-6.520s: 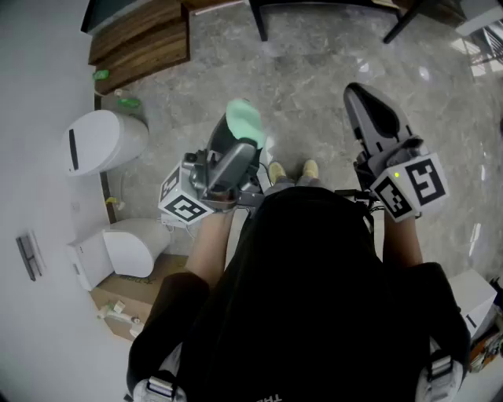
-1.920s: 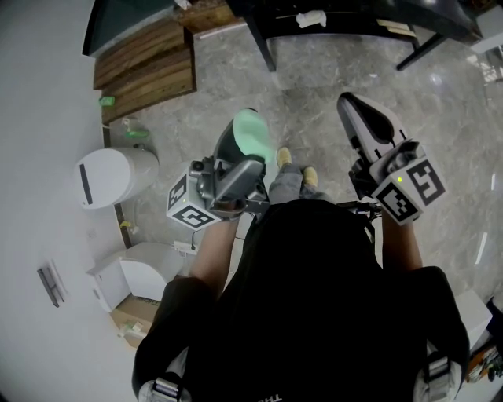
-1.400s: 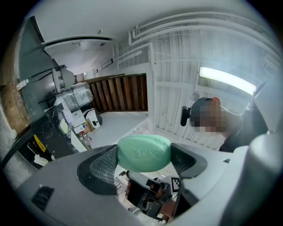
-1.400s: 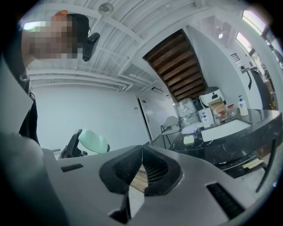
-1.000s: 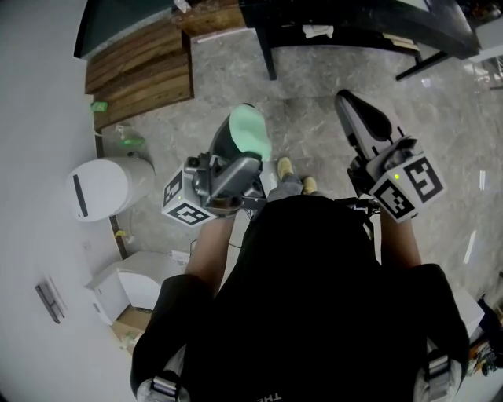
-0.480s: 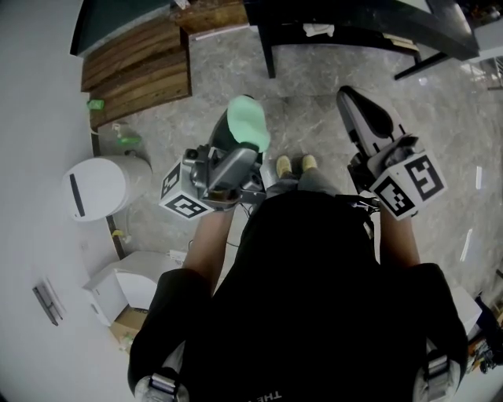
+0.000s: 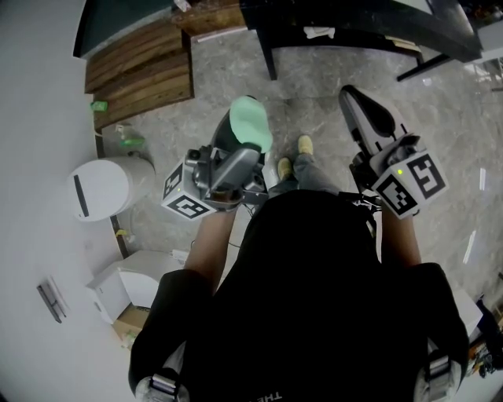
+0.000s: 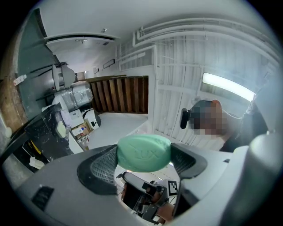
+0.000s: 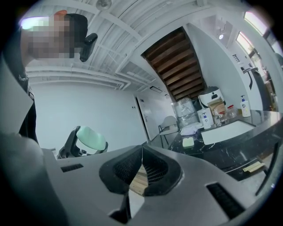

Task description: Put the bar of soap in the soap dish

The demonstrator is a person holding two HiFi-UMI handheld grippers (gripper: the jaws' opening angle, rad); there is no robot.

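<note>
My left gripper (image 7: 247,116) is shut on a pale green oval bar of soap (image 7: 250,126), held up in front of the person's chest over the floor. In the left gripper view the soap (image 8: 143,152) sits crosswise between the two dark pads. To the right, level with it, my right gripper (image 7: 355,98) is shut with nothing in it; its pads meet (image 9: 142,154). The right gripper view also shows the soap (image 9: 90,137) at the left. A small pale green dish-like thing (image 9: 189,142) lies on a black counter (image 9: 230,143) some way ahead.
The person stands on a grey marble floor (image 7: 314,86), shoes (image 7: 302,146) showing below the grippers. A white toilet (image 7: 102,184) is at the left, with wooden boards (image 7: 141,67) behind it. A black table (image 7: 354,23) crosses the top. Bottles and a white basin (image 9: 227,126) stand on the counter.
The person has walked on: one foot has stepped ahead and the floor has shifted in the head view. Both grippers keep their pose, the soap still held in the left.
</note>
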